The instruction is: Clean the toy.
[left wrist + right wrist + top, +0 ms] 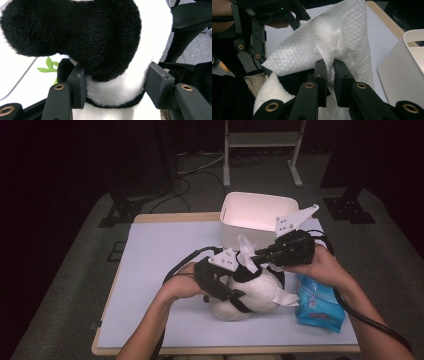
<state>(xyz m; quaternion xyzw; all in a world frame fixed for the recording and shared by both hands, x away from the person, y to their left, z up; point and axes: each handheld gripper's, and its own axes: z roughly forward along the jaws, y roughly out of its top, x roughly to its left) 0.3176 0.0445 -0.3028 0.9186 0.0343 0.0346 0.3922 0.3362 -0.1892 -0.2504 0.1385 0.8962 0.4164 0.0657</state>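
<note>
Starting nearest the table's front edge: a blue wipes pack (320,306) is seen lying flat at the right, under the person's right forearm. Just left of it a black-and-white plush panda (250,295) is set on the white table mat (160,250), roughly centre. The panda is clamped by the left gripper (227,285); in the left gripper view the pads (77,87) are pressed into the fur on both sides of a white band below a black patch (75,32), jaws held part-way apart by the toy's bulk. A green leaf-shaped bit (48,66) is visible beside the toy in that view; what it belongs to can't be told. A second crumpled white sheet (285,297) is seen at the panda's right flank, touching the wipes pack. Above the panda, a white embossed tissue (324,45) is pinched by the right gripper (330,67): jaws nearly pressed together, a fold of the sheet trapped between the pads, the rest fanned upward and draped against the toy's top. In the high view the same tissue (246,251) is shown sticking up between the two tools, with the right gripper (260,255) held level and pointed left. Farther back, a white rectangular bin (235,227) is placed at the mat's far edge, open top, just behind the right hand. Beyond the table, grey carpet and a metal stand's legs (260,150) are seen in the dark background.
</note>
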